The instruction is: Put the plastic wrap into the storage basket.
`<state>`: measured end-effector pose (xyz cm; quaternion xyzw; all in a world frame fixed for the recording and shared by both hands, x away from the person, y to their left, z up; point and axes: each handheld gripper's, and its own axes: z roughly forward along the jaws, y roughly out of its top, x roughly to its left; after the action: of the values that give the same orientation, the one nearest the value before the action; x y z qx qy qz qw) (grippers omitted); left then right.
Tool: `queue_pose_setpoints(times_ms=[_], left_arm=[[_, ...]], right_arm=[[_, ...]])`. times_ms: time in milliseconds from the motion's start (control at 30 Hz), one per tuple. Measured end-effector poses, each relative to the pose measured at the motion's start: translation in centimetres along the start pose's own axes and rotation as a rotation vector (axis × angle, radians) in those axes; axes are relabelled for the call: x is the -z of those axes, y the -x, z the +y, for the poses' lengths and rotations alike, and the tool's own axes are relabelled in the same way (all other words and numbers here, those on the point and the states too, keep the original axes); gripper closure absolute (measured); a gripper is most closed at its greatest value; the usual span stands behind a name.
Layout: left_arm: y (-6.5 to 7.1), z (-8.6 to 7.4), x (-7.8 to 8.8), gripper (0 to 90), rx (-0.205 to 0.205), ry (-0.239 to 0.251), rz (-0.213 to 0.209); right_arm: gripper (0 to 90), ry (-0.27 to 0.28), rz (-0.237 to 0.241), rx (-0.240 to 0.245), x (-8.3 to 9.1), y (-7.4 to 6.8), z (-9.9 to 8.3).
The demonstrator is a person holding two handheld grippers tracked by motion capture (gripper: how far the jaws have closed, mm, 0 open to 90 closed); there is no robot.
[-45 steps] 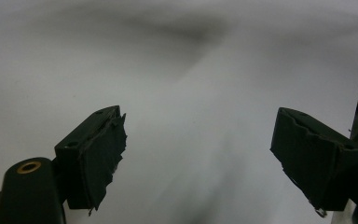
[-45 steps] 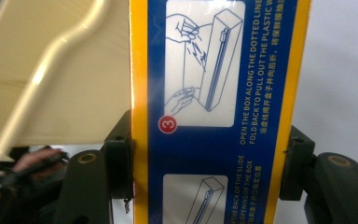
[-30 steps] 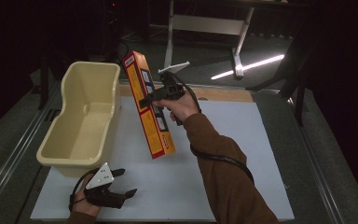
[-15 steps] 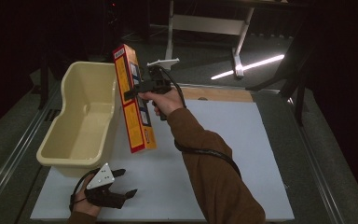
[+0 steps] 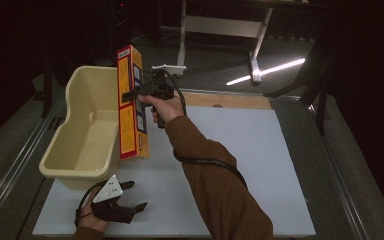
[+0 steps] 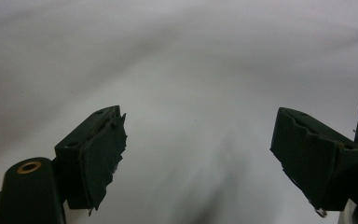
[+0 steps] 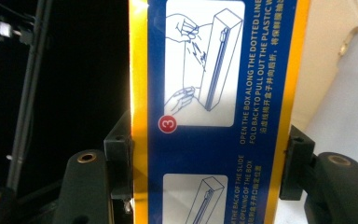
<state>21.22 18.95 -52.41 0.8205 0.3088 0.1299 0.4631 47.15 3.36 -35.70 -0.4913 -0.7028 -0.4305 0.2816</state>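
A long orange and blue box [image 5: 131, 102] is held upright in the air, over the right rim of a cream plastic tub [image 5: 85, 135] standing at the far left of the white table [image 5: 260, 165]. It is clamped across its width by the right gripper [image 5: 139, 94], both jaws pressed against its narrow sides. The left gripper [image 5: 130, 196] is rested on the near left of the table, jaws spread wide and empty.
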Motion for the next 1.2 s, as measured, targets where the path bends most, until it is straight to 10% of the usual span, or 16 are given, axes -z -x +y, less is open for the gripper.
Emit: queue_pose_setpoints(times_ms=[1200], left_arm=[[0.1, 0.1, 0.1, 17.0, -0.002, 0.016, -0.007]], right_arm=[[38.8, 0.087, 0.157, -0.141, -5.5, -1.5, -1.1]])
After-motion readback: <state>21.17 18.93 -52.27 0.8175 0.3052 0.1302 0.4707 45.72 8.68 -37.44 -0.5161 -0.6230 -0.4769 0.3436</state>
